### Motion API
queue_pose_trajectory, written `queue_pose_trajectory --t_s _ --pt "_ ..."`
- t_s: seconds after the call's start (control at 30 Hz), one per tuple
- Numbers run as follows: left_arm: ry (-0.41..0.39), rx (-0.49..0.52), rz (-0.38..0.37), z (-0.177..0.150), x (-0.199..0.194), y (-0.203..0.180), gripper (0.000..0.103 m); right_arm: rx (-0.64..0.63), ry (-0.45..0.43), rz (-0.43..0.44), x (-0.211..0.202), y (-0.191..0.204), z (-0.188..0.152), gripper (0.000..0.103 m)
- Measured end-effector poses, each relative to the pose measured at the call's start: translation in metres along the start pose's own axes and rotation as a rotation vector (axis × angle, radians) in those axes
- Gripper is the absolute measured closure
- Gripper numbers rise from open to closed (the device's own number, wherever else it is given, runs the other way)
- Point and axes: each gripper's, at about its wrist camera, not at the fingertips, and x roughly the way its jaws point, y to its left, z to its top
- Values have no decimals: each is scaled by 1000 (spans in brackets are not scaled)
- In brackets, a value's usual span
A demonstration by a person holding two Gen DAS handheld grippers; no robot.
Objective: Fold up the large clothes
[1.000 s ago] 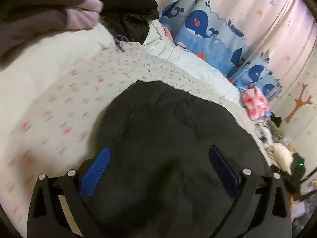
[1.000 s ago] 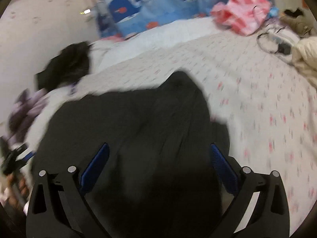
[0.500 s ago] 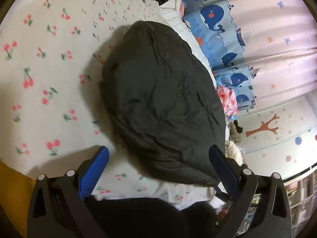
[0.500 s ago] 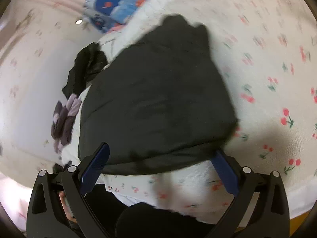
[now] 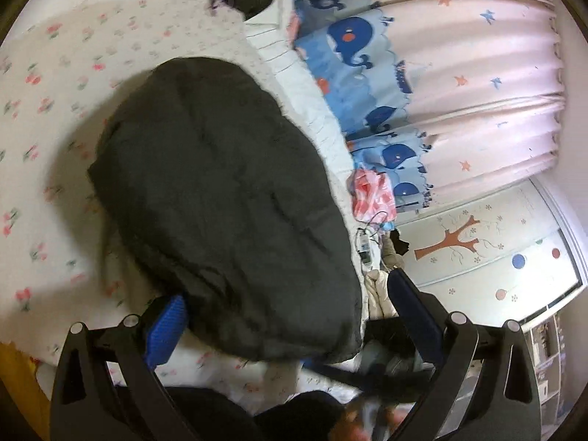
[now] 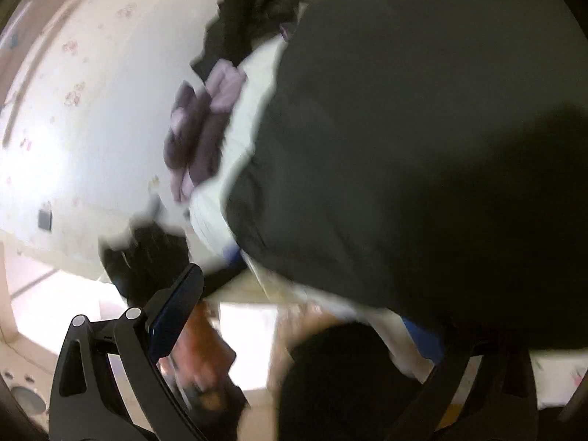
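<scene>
- the big dark charcoal folded garment (image 5: 228, 198) sits in a rounded bundle on the bed with the white cherry-print sheet (image 5: 47, 117), near its front edge
- left hand-held gripper (image 5: 290, 316) – blue-padded fingers wide apart, either side of the bundle's near end, gripping nothing
- right hand-held gripper (image 6: 305, 316) also spread, blurry, the garment (image 6: 422, 128) filling that view
</scene>
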Motion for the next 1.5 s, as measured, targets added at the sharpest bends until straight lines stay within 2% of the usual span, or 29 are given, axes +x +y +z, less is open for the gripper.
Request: queue_pose_trajectory --t_s 0.07,0.13,0.2,0.3,0.37,0.43,0.5,0.6,0.67,0.73,0.8,0.87,0.9,0.93,0.97,1.0,1.03,1.1,1.13,1.17,1.2,1.27,1.33,1.37,1.4,1.43,1.47,1.5 --pt "26 -25 32 -7 -4 13 7 -13 -83 66 -9 19 10 6" --pt "48 -43 25 -12 -4 25 7 -25 -124 116 -20 27 16 6" --pt "47 -71 5 -10 4 31 7 -40 -129 115 -21 31 20 6" --pt "29 -113 -36 -2 22 32 7 -49 -85 65 -13 26 15 6" --pt "20 -162 -8 9 41 35 7 -59 -53 13 -13 17 2 6" --pt "17 -248 -2 18 57 46 7 -46 -46 -87 -30 1 -12 6" --pt "2 -254 -6 22 59 44 7 40 -91 -154 -67 -29 -24 6" --pt "2 -210 3 24 61 35 7 187 -207 -187 -123 -81 -30 6" --pt "1 -216 11 24 63 35 7 268 -311 -163 -159 -113 -27 6" --pt "-6 -228 9 22 64 35 7 305 -386 -83 -179 -130 -21 6" --pt "-14 -250 -8 22 63 34 7 344 -436 -14 -186 -147 -12 6" --pt "-12 -254 -6 23 63 34 7 363 -453 3 -184 -153 -4 6" --pt "-8 -256 2 24 63 36 7 337 -464 8 -184 -148 -1 9" --pt "-4 -264 14 25 64 39 7 278 -474 -3 -183 -138 2 27" --pt "-1 -276 24 26 64 45 7 223 -483 -28 -185 -129 3 41" --pt "-1 -282 34 26 64 48 12 191 -485 -81 -185 -119 5 67" --pt "-3 -280 52 27 64 49 15 156 -493 -107 -186 -110 7 79" --pt "-1 -248 82 28 66 44 48 111 -497 -163 -191 -98 12 84" --pt "-1 -234 77 28 65 42 55 91 -504 -186 -192 -91 12 87" --pt "-25 -209 59 27 59 34 69 65 -512 -202 -193 -82 10 88" --pt "-52 -167 59 26 50 24 73 -3 -524 -232 -197 -62 2 90" --pt "-110 -61 44 21 30 1 75 -78 -527 -248 -197 -38 -9 90" --pt "-125 -25 36 17 18 -4 75 -51 -467 -251 -190 -47 -19 85" --pt "-108 -22 49 16 20 0 75 -19 -430 -264 -187 -59 -23 81" --pt "-75 -29 67 15 27 9 75 59 -382 -277 -181 -87 -26 73" --pt "-40 -70 74 14 33 24 70 158 -371 -258 -182 -112 -33 66" --pt "-28 -109 63 11 37 34 63 215 -401 -235 -188 -125 -42 61" --pt "-29 -142 38 8 36 44 61 219 -452 -251 -199 -126 -53 59"
